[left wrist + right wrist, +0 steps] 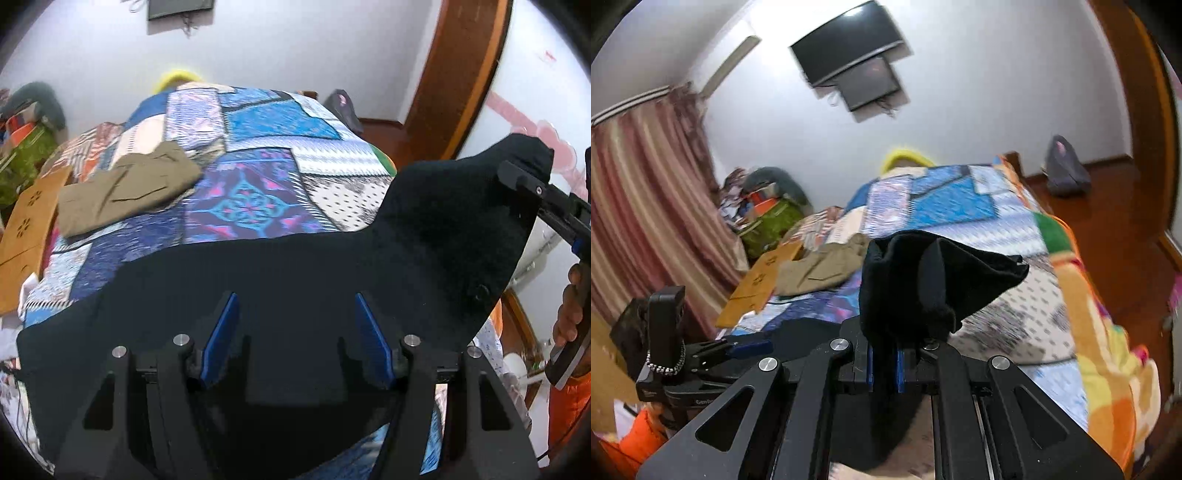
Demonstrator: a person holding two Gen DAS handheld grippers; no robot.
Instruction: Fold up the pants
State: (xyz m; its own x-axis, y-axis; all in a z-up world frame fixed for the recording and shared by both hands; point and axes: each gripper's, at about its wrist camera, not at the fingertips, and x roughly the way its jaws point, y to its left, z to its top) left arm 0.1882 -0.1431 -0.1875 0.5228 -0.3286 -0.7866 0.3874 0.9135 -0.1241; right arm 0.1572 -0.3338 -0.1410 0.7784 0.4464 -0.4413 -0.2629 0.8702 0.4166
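Black pants clamped in right gripper jaws, left gripper jaws apart, television only in right view

No lettering is clear enough to read

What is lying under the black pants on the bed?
Under the black pants lies the patchwork bedspread. It shows around them, but the pants cover the part directly beneath, so anything else there cannot be seen.
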